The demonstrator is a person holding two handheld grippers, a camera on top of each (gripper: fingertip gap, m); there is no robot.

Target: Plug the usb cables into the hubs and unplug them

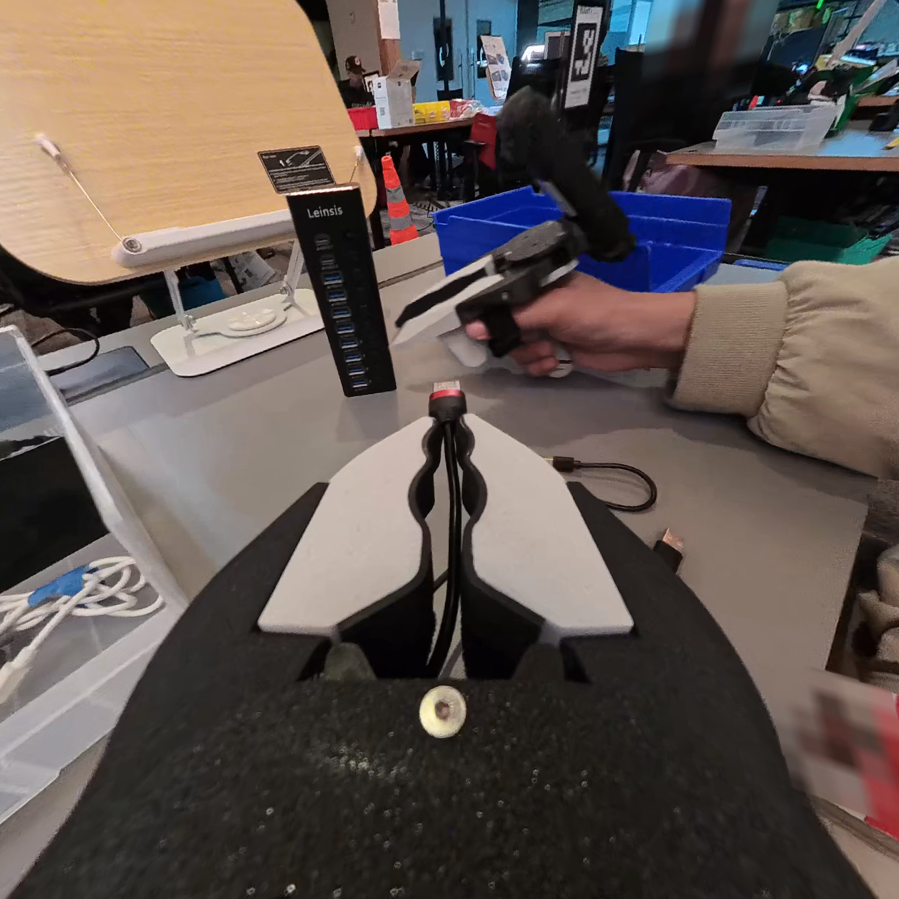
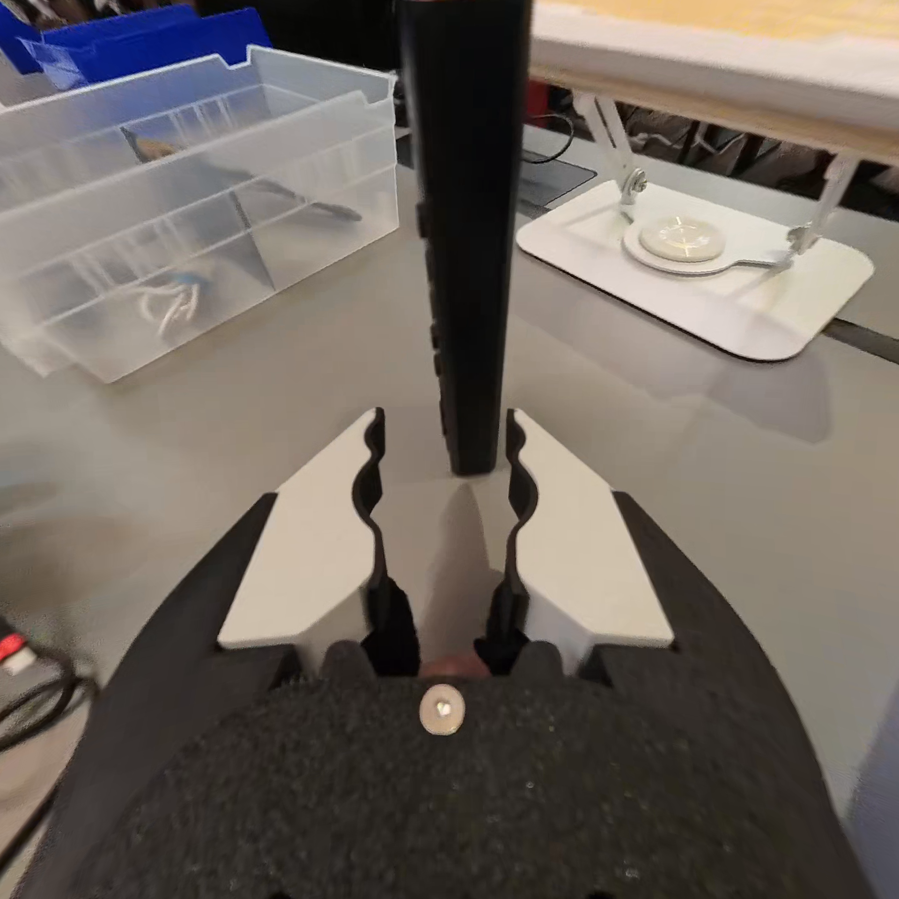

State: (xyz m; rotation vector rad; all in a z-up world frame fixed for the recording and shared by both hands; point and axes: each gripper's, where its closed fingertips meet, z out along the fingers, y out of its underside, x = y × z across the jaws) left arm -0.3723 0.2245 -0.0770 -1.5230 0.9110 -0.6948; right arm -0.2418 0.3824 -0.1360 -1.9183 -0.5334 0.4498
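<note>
The left tongs (image 1: pixel 445 418) are closed on a black cable (image 1: pixel 451 511), pinching it just behind the red-banded plug (image 1: pixel 443 393), whose metal tip pokes out ahead of the fingertips. Ahead of those tongs and a little to their left stands the tall black hub (image 1: pixel 340 292), upright on the grey desk (image 1: pixel 243 438), its column of blue ports facing them. The plug is near the hub's foot but not touching it.

The right tongs (image 2: pixel 443 428) are open and empty, one finger on either side of the hub's (image 2: pixel 462 243) base, neither seeming to touch it, though the picture is a bit blurred.

To my eye the step is bracing the hub, then pushing the plug in. I'd close the right tongs on the lower part of the hub first, since a tall narrow thing like that will likely tip or slide under a sideways push. The plug should be raised to one port, squared to it, and pressed straight. Gripped so near the plug, the cable shouldn't buckle. A second loose cable (image 1: pixel 618 486) lies to the right of the left tongs, out of the way.
</note>
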